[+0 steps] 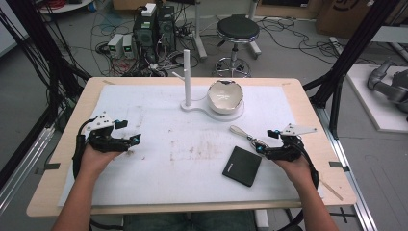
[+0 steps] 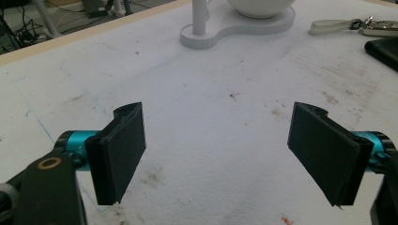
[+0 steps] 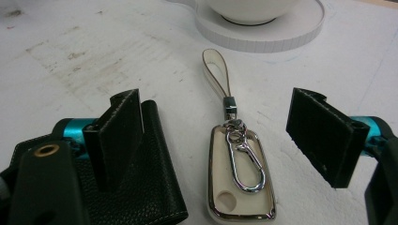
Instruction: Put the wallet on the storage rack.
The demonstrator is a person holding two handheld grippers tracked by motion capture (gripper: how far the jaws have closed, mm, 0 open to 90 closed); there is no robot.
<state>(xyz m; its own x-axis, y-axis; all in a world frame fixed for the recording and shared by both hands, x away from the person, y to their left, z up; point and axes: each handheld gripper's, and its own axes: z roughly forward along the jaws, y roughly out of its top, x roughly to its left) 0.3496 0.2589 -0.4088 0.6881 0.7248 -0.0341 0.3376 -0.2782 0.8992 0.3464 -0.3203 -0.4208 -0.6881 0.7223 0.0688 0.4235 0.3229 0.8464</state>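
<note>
wooden table [image 1: 308, 103], stained white mat [image 1: 159, 120], perhaps leather wallet [image 1: 242, 166], key fob [image 1: 257, 142], white stand [image 1: 211, 113]

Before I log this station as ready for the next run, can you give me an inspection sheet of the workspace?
Surface: white mat on a wooden table, stained and scuffed near the middle.
Job's things: key fob with clip and strap lies between the right gripper's open fingers; black wallet beside it.
Clutter: white stand with a bowl at the far edge.
Grippers: left gripper open over bare mat; right open, untouched fob.
Cables: one trails from each gripper.
Surroundings: stool, computers, floor wiring.
</note>
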